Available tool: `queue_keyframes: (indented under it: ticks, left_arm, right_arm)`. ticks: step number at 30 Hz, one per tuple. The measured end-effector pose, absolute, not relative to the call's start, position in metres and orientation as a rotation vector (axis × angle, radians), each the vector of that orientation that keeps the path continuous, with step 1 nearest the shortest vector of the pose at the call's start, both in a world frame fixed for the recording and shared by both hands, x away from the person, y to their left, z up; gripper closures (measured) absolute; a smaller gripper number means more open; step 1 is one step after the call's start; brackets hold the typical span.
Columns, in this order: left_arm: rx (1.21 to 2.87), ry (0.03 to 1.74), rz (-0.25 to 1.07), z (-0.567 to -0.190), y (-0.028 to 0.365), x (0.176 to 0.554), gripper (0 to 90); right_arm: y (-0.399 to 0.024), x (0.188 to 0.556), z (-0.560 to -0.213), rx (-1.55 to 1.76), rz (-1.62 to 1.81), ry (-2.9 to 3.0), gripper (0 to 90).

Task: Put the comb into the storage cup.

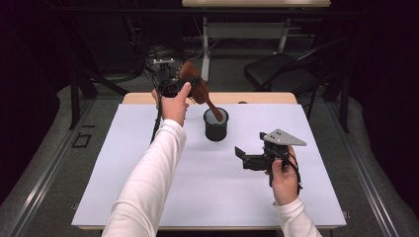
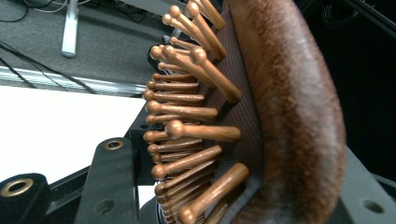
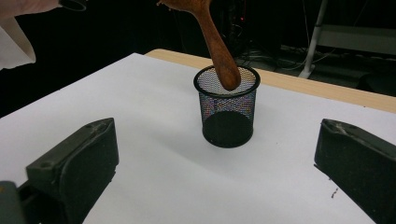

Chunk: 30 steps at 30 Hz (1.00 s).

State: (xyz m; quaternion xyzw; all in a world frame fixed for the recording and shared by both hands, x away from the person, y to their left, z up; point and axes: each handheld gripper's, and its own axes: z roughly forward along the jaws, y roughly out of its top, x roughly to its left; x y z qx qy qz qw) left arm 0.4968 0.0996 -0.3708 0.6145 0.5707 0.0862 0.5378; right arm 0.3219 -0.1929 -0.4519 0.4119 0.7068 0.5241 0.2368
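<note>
Two grippers share the white table (image 1: 148, 187) in the high view. Left of centre, in the upper part of the frame, the left gripper (image 1: 185, 85) is largely hidden behind the person's hand and the brush it carries — its jaws are clamped on the head of a wooden hairbrush (image 1: 197, 89). In the left gripper view that head is cut off at top and bottom: dark brown rounded back, a textured cushion, rows of ball-tipped wooden pins (image 2: 187, 112). The handle slants down so its end sits inside the mouth of a black mesh pen cup (image 1: 216, 126), which stands upright near the middle of the table. At lower right the right gripper (image 1: 244, 158) is held over bare table — its jaws stand wide apart with nothing between them.
</note>
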Motion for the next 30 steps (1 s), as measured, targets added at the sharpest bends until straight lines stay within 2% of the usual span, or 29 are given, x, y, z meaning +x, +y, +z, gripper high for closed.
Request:
queue_keyframes:
  ticks: [30]
  left_arm:
    - [1.488,1.389,0.180,-0.399,0.085,0.504,48.2]
  right_arm:
    - [-0.194,0.321,-0.451,1.127,1.448,1.933,0.0]
